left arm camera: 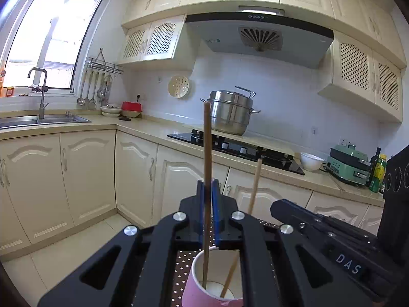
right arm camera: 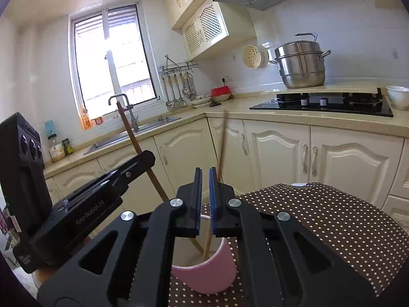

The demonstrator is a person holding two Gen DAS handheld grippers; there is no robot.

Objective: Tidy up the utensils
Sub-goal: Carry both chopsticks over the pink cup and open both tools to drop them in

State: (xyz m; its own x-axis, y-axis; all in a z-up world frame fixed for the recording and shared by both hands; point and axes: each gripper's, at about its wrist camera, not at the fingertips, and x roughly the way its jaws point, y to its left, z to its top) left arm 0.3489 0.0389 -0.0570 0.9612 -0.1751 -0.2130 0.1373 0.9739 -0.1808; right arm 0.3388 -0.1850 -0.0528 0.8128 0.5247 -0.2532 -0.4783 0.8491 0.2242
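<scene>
A pink paper cup [left arm camera: 199,289] stands on a brown dotted cloth [right arm camera: 319,217], right under both grippers. My left gripper [left arm camera: 208,186] is shut on a long wooden chopstick [left arm camera: 207,140] that stands nearly upright with its lower end inside the cup. My right gripper [right arm camera: 205,176] is shut on a second, paler chopstick [right arm camera: 223,140], which leans slightly and also reaches into the cup [right arm camera: 204,276]. From the right wrist view, the left gripper [right arm camera: 150,158] comes in from the left with its chopstick [right arm camera: 127,125] slanting down to the cup. The right gripper [left arm camera: 274,207] shows beside the paler chopstick [left arm camera: 256,181].
A kitchen counter runs along the far walls with a sink [left arm camera: 43,120], a black hob [left arm camera: 237,151], a steel steamer pot [left arm camera: 230,112], a white bowl [left arm camera: 310,161] and a green appliance [left arm camera: 347,165]. Ladles hang on a wall rack [right arm camera: 179,87]. Cream cabinets stand below.
</scene>
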